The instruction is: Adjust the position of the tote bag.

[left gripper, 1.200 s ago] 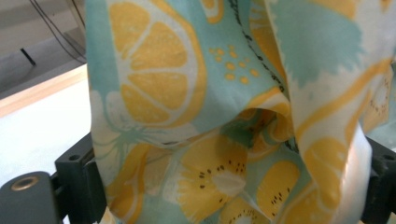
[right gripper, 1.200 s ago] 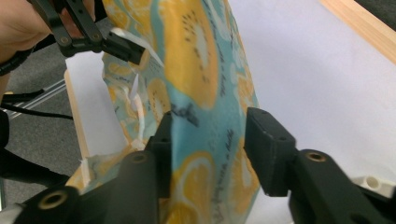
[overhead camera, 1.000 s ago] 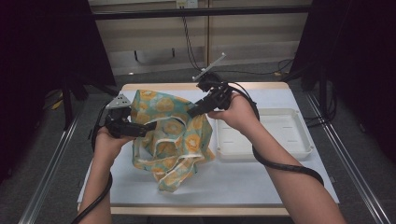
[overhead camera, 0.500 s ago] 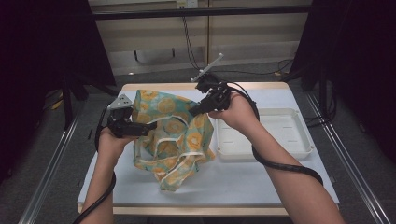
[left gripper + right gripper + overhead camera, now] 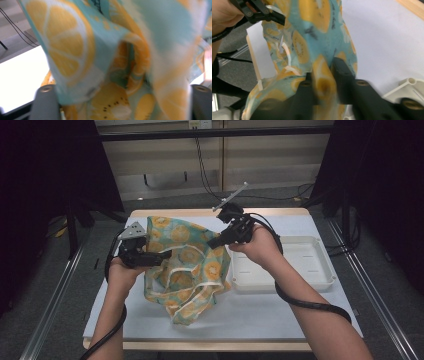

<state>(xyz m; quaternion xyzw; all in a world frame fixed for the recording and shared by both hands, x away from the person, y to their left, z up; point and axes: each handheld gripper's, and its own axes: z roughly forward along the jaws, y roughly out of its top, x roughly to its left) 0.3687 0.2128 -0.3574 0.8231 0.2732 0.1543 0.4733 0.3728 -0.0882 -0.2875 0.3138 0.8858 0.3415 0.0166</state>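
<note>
A turquoise cloth (image 5: 185, 265) printed with yellow fruit slices hangs bunched between my two grippers above the table, and its lower end lies on the white sheet. My right gripper (image 5: 212, 242) is at the cloth's upper right. In the right gripper view its jaws (image 5: 322, 75) have just been closing and pinch a fold of the cloth (image 5: 312, 37). My left gripper (image 5: 162, 256) is at the cloth's left edge. Its jaws (image 5: 122, 90) have just been closing but still stand apart, with cloth (image 5: 105, 50) bunched between them.
A shallow white tray (image 5: 320, 280) sits on the right side of the table, close to my right hand. The table top is covered by a white sheet (image 5: 260, 315). Dark curtains and metal rails flank the table.
The left gripper's jaws have narrowed around the cloth's left edge. The right jaws have come together on the cloth. Both hands have hardly shifted.
</note>
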